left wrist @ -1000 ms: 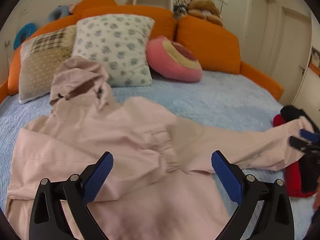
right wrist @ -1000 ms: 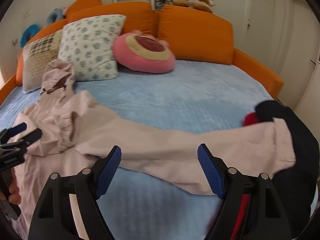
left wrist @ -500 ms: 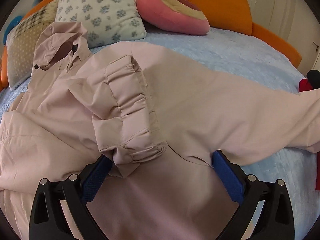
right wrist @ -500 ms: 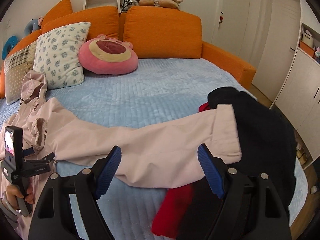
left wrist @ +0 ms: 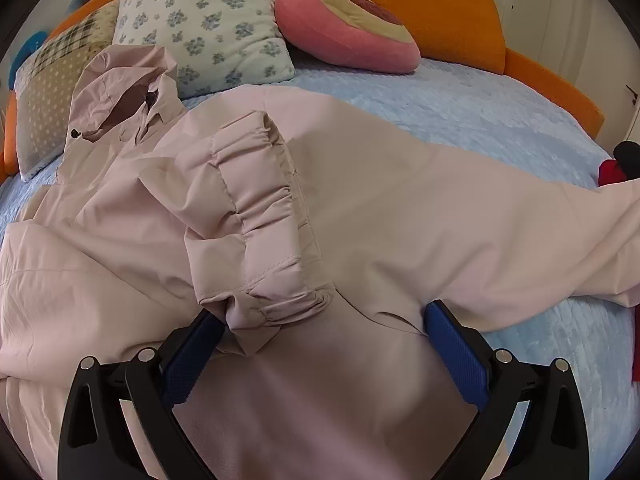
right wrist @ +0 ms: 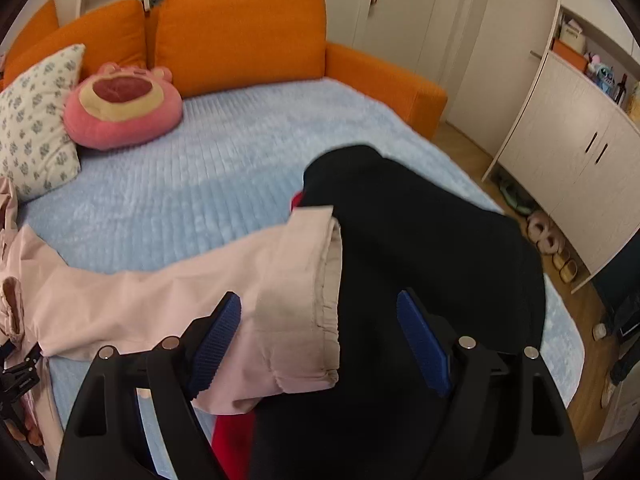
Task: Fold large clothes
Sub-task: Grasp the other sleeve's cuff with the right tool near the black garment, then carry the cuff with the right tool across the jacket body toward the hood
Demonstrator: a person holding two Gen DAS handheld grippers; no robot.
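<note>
On the blue bed [left wrist: 460, 112], the pink jacket [left wrist: 360, 208] lay spread — its sleeve [right wrist: 256, 288] at 9 o'clock of the wide-open right gripper [right wrist: 320, 336], risking snagging the black garment [right wrist: 432, 240]; left gripper [left wrist: 320, 344] wide too.

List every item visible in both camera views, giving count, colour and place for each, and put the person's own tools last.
Pale pink hooded jacket: one, pink, spread on the bed, one sleeve folded over the chest, the other stretched towards the dark clothes.
Light blue quilted bed cover: one, blue, beneath everything.
Black garment: one, black, right bed edge, under the sleeve cuff.
Red garment: one, red, beneath the black one.
Pink round plush cushion: one, pink, by the backrest.
Floral white pillow: one, white-blue, behind the hood.
Orange back cushions: several, orange, rear.
Left hand-held gripper: one, black-blue, open over the jacket.
Right hand-held gripper: one, black-blue, open over the cuff.
</note>
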